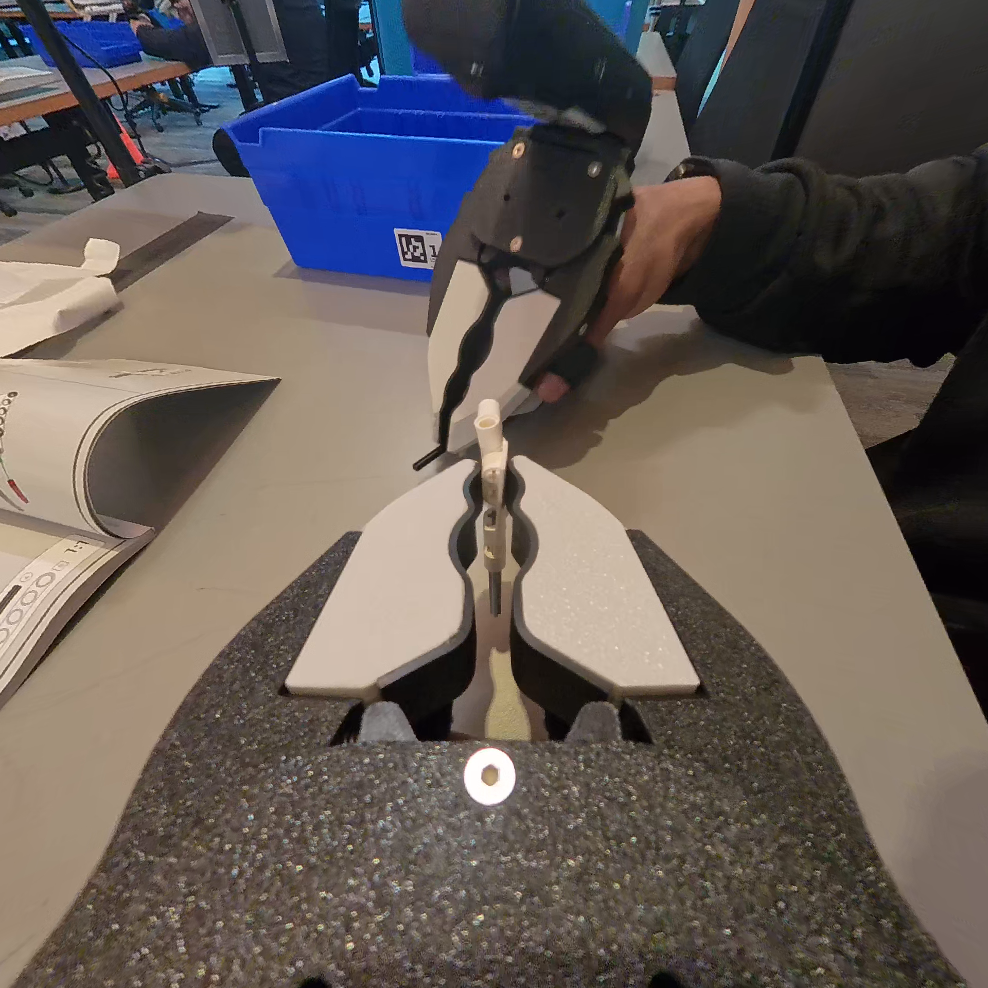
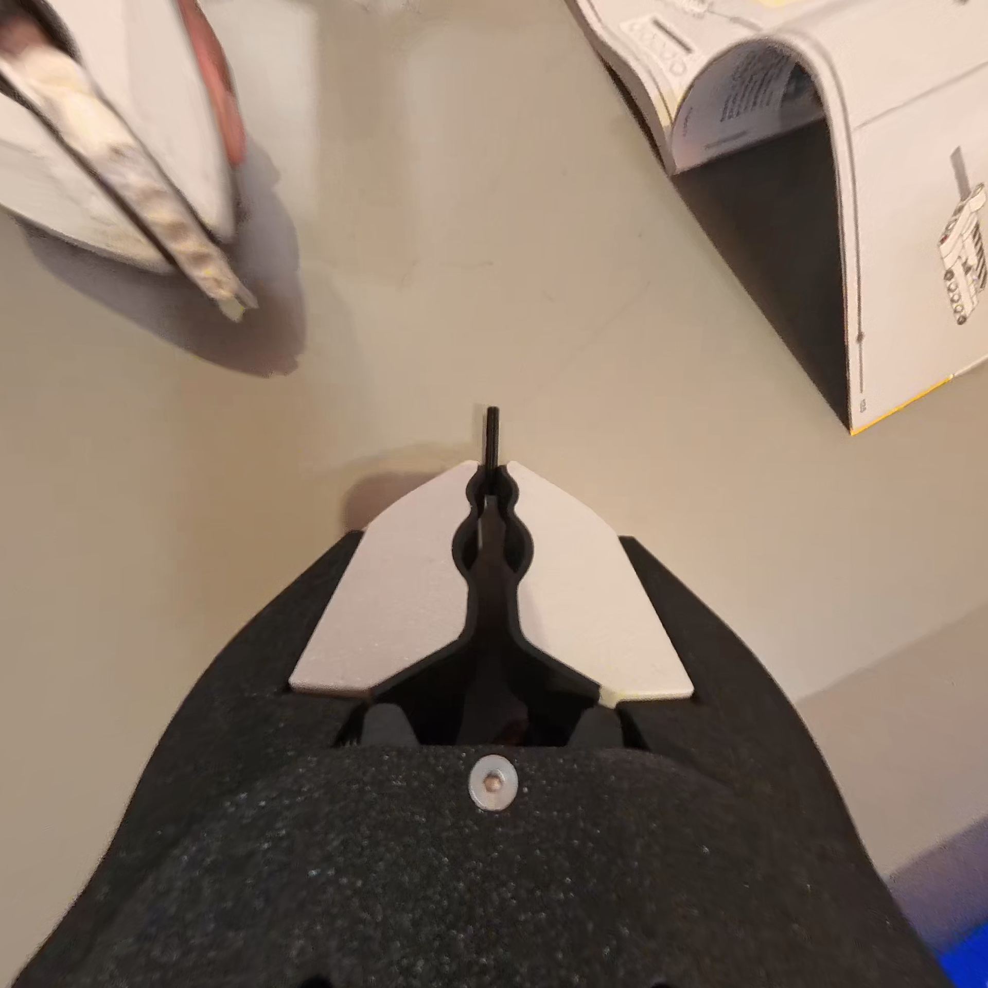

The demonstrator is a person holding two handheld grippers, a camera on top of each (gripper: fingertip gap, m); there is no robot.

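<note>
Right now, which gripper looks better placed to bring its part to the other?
Probably the right gripper: it pinches only a thin black axle, its tip beside the white connector piece that the left gripper clamps.

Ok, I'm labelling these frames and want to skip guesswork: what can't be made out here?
- Blue bin contents: left wrist view, its front wall hides them.
- Right claw: how far the black rod runs inside, fingers cover it.
- Left claw and its white piece: right wrist view, blurred, cut by the edge.
- Booklet: cut off.
</note>
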